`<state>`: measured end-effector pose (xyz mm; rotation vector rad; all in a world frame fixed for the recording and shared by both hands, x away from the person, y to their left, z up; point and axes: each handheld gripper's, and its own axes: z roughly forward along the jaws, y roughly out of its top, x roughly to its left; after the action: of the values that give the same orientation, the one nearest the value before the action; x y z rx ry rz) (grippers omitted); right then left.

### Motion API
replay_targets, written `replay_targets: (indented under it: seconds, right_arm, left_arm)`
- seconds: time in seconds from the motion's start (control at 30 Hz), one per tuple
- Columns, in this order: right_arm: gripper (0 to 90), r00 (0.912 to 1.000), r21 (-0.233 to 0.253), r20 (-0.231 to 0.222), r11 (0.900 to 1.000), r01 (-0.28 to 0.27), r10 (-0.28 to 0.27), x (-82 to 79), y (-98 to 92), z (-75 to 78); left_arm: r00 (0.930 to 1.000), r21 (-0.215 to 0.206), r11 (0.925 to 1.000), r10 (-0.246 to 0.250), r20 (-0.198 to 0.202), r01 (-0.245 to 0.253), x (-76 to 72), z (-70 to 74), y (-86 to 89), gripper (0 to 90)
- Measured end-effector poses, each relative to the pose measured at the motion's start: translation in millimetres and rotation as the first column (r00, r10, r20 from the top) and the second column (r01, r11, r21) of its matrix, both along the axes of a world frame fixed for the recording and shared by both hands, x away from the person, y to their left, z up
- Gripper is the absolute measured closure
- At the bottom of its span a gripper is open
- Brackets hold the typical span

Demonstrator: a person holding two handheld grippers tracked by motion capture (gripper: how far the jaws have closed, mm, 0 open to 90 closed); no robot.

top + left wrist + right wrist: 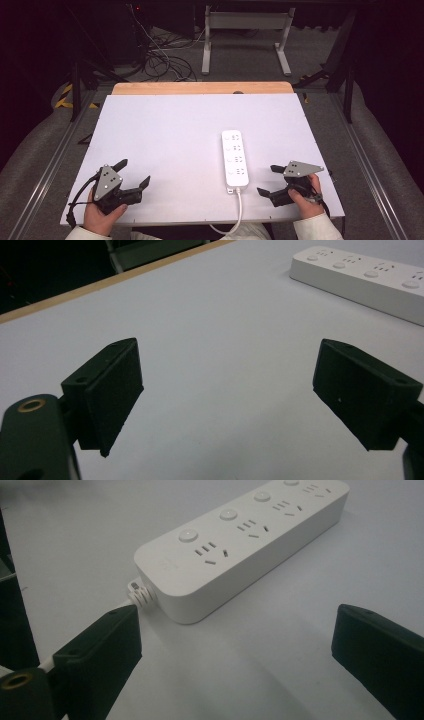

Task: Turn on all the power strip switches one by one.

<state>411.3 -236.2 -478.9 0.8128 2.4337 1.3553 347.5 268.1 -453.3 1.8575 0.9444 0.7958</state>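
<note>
Power strip (235, 158), white with four sockets and four round buttons, lies flat right of centre on the white surface (165, 140), its long side running toward the top of the frame; its cable (235, 212) leaves the near end and drops over the lower edge. Right gripper (267, 181) sits just beside that near end in the lower right, jaws wide and holding nothing; in the right gripper view the cable collar (137, 594) shows just past the left jaw. Left gripper (132, 172) rests well apart in the lower left, jaws also wide and empty. To grasp well, I judge the right jaws should straddle the body across its narrow width, not the cable, and close squarely.
</note>
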Motion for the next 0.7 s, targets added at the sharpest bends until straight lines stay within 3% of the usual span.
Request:
replay_targets:
  seconds: [0.2, 0.43, 0.7]
  right_arm:
    - [6.0, 0.9983, -0.020, -0.057, 1.000, 0.013, -0.014, -7.7, -3.0, -9.7]
    - [5.5, 0.9968, 0.010, -0.064, 0.999, 0.048, -0.048, -10.2, 0.4, -13.5]
    - [5.5, 0.9980, 0.038, 0.036, 0.998, 0.050, -0.051, -11.6, -2.0, -5.7]
  left_arm:
    - [0.9999, 0.021, 0.9998, -0.006, -0.016, 0.006, -0.2, -3.5, -0.5, 13.0]
    - [0.9994, 0.014, 0.9999, 0.005, -0.034, -0.004, -2.1, -5.7, -0.2, 12.7]
    - [0.9999, 0.028, 0.9996, 0.002, -0.017, -0.001, 0.1, -5.7, -1.3, 12.6]
